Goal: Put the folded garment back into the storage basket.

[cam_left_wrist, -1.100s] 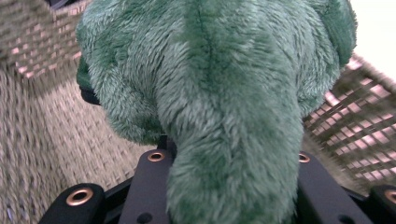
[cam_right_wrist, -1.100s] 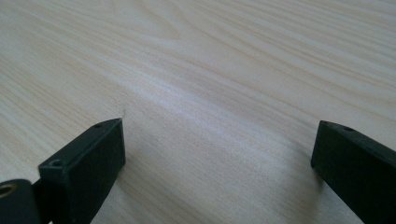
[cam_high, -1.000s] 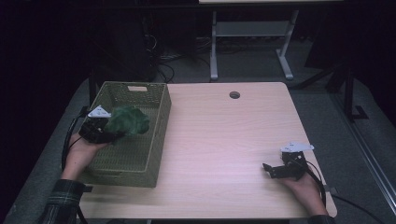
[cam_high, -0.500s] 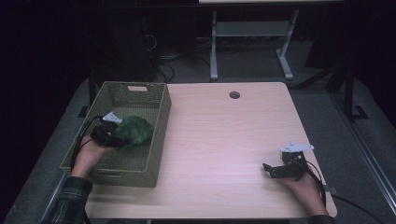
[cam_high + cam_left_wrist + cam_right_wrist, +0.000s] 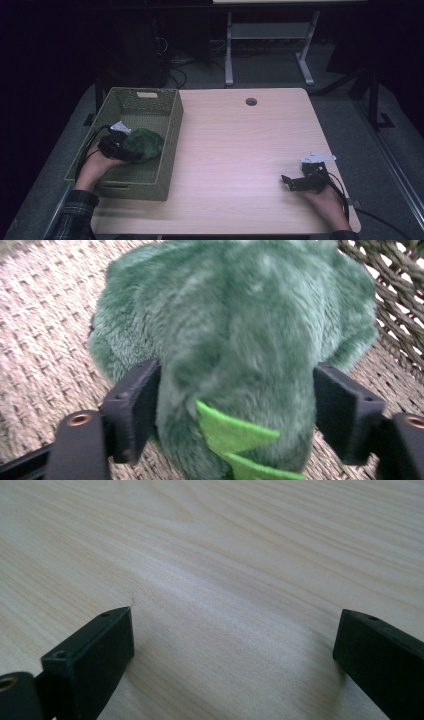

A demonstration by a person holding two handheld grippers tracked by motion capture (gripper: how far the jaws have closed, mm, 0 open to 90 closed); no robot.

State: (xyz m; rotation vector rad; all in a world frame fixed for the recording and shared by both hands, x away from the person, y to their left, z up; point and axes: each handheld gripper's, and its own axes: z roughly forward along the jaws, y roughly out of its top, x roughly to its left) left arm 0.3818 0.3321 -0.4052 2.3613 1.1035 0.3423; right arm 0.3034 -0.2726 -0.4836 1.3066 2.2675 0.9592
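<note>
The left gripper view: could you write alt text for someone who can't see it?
A fuzzy green plush toy with a bright green felt zigzag lies on the woven floor of a basket, close to the camera. The left gripper has its two black jaws on either side of the toy, which bulges between them. The basket's woven wall rises at upper right.

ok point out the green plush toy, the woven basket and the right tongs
green plush toy (image 5: pixel 145 144), high view, middle of its furry body
woven basket (image 5: pixel 172 131), high view, top rim of its right wall
right tongs (image 5: pixel 286 180), high view, between the two black tips
</note>
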